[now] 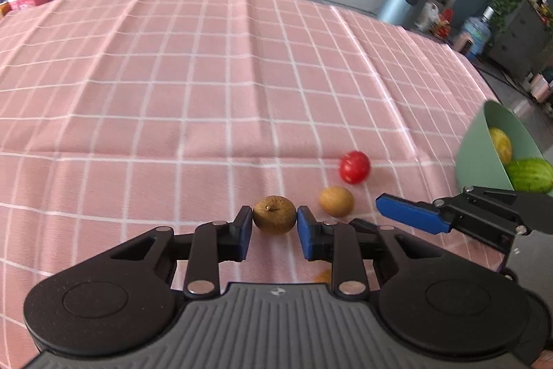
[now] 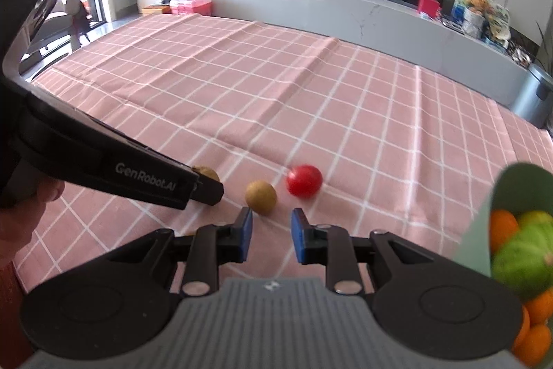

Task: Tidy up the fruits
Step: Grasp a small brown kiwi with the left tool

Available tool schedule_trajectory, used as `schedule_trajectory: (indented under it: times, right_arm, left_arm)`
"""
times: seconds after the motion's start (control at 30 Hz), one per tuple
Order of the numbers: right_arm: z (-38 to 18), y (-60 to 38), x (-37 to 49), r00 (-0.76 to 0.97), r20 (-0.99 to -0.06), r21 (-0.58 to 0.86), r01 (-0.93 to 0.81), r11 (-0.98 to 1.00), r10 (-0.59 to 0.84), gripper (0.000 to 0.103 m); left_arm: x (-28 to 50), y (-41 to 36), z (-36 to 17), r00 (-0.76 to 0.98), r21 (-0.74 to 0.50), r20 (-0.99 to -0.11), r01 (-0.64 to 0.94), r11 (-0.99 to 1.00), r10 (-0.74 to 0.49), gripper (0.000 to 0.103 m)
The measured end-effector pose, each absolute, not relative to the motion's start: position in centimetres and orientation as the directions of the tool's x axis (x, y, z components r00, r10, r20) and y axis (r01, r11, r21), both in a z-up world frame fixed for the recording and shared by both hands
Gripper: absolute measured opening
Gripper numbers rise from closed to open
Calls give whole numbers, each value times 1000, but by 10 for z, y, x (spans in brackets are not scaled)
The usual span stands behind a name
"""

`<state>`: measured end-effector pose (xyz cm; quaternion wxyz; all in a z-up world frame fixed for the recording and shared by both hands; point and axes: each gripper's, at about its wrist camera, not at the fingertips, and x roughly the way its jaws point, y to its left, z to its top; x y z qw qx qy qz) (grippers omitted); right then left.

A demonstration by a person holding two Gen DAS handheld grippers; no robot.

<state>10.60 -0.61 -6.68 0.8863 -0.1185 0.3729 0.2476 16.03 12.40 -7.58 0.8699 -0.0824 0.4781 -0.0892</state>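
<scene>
My left gripper is shut on a small brown longan, its blue pads touching both sides, low over the pink checked cloth. A second longan and a red cherry tomato lie just to its right. My right gripper is open and empty, just short of the second longan, with the tomato beyond to the right. The held longan peeks from behind the left gripper's body. The right gripper's fingers show in the left view.
A green bowl at the right edge holds a small watermelon and a yellow fruit; in the right wrist view the bowl also holds oranges. A grey counter runs behind the table.
</scene>
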Motion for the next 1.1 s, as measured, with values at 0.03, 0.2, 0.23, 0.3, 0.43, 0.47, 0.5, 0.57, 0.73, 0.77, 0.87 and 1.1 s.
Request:
schedule_trajectory:
  times: [0.03,0.2,0.23,0.3,0.43,0.47,0.5,0.57,0.73,0.77,0.87,1.1]
  right_arm:
    - [-68,-2,108,599,-720,-41,-541,840,351,20]
    - [-71,13,116,607,-718,-84,-562,823,341,20]
    - [-72,14,117,604,-720,-85,-565,821,341,20]
    - [-74,16,117,606,-722,-99,-568,817,333,20]
    - [-76,15,119,612,-724,-105,-554,826,318,20]
    - [-76,14,120,611,-725,-103,-551,828,317,20]
    - [-77,14,121,611,-727,-102,-548,830,314,20]
    - [-77,13,121,613,-728,-104,-540,835,306,17]
    - [-65,9,111,621,-715,-95,-541,836,321,17]
    - [-61,8,109,621,-713,-91,-541,836,325,17]
    - [-48,1,97,618,-709,-72,-544,836,341,17]
    - [-26,-22,73,500,-780,-11,-611,792,376,17]
  left_arm:
    - [161,126,-75,533,-233,-814,67,970,-232,31]
    - [163,132,-73,544,-244,-807,46,969,-229,31]
    - [163,132,-74,541,-242,-810,45,969,-227,31]
    - [163,133,-76,538,-238,-812,46,970,-225,31]
    - [162,132,-76,533,-239,-814,56,969,-231,31]
    - [161,131,-76,534,-236,-813,60,970,-231,31]
    - [161,131,-75,535,-232,-813,62,971,-228,31]
    - [160,130,-74,536,-224,-814,63,972,-223,31]
    - [155,127,-66,549,-212,-808,70,975,-215,31]
    - [154,126,-63,551,-209,-806,74,975,-215,31]
    - [149,118,-55,545,-195,-810,98,976,-217,31]
    - [136,91,-40,444,-195,-857,191,962,-262,31]
